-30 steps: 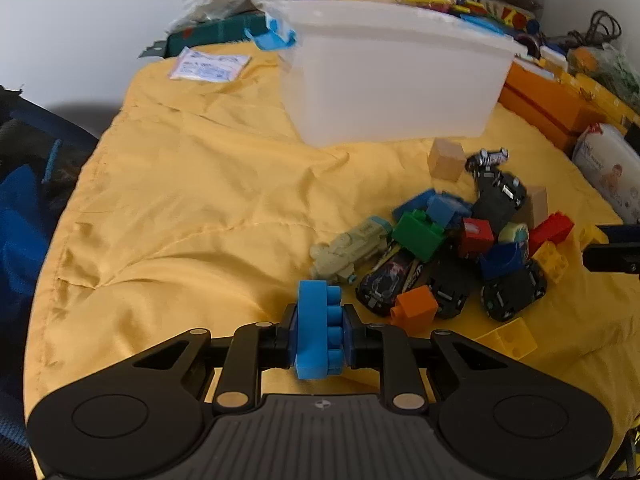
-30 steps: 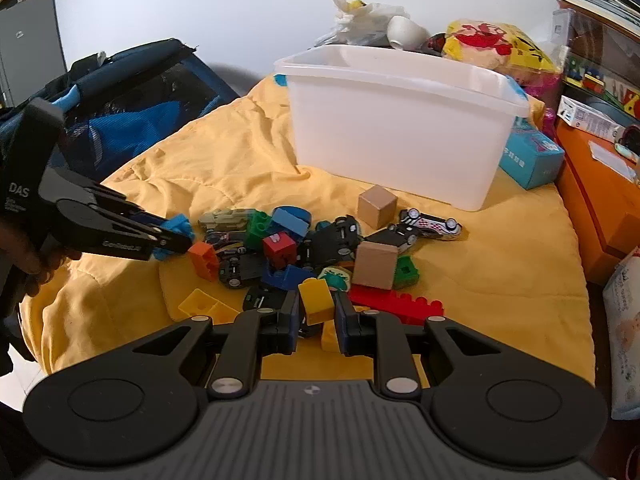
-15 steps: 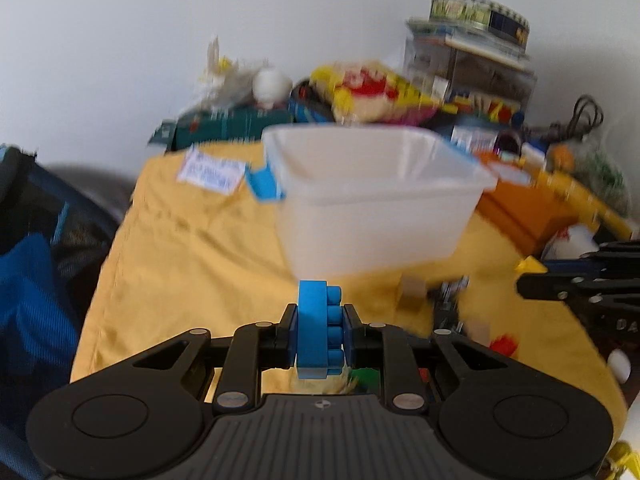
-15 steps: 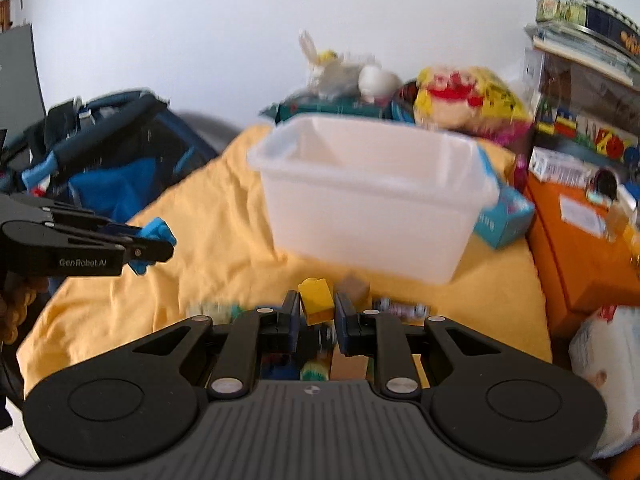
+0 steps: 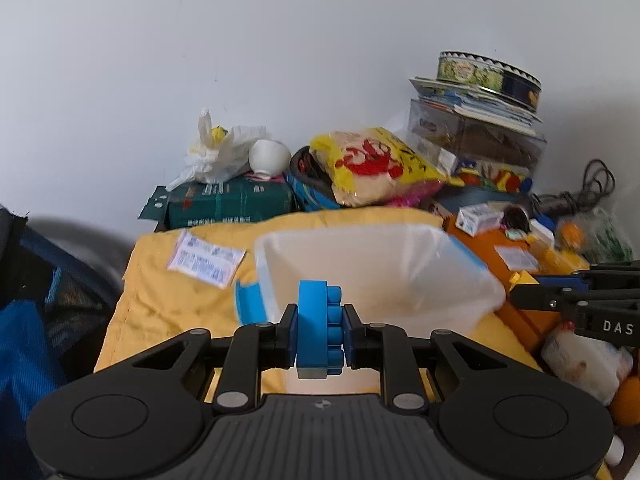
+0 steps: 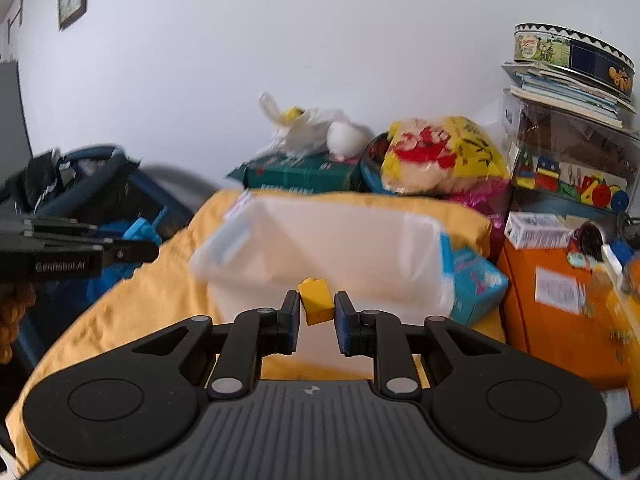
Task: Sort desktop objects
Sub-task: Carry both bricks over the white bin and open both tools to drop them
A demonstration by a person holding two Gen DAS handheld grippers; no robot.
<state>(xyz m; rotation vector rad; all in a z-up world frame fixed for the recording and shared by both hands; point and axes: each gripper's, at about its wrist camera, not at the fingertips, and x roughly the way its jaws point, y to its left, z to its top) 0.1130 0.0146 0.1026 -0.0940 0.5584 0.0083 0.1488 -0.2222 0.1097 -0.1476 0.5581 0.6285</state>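
Note:
My left gripper (image 5: 319, 330) is shut on a blue toy brick (image 5: 319, 330) and holds it above the near rim of the white plastic bin (image 5: 384, 272). My right gripper (image 6: 317, 314) has its jaws parted a little; a yellow brick (image 6: 317, 301) sits between them, tilted, with a gap on each side, in front of the bin (image 6: 328, 252). The right gripper shows at the right of the left wrist view (image 5: 520, 294) with a yellow bit at its tip. The left gripper with its blue brick (image 6: 140, 234) shows at the left of the right wrist view. The toy pile is out of view.
The bin stands on a yellow cloth (image 5: 168, 292). Behind it lie a green box (image 5: 228, 200), a white bag (image 5: 216, 152) and a yellow snack bag (image 5: 376, 164). An orange box (image 6: 560, 304) and a stack with a tin (image 6: 572, 56) stand right. A blue bag (image 6: 80, 200) is left.
Both grippers have risen from the toy pile and moved up to the bin, each carrying its brick. The right jaws have parted, and the yellow brick now sits loose and tilted between them.

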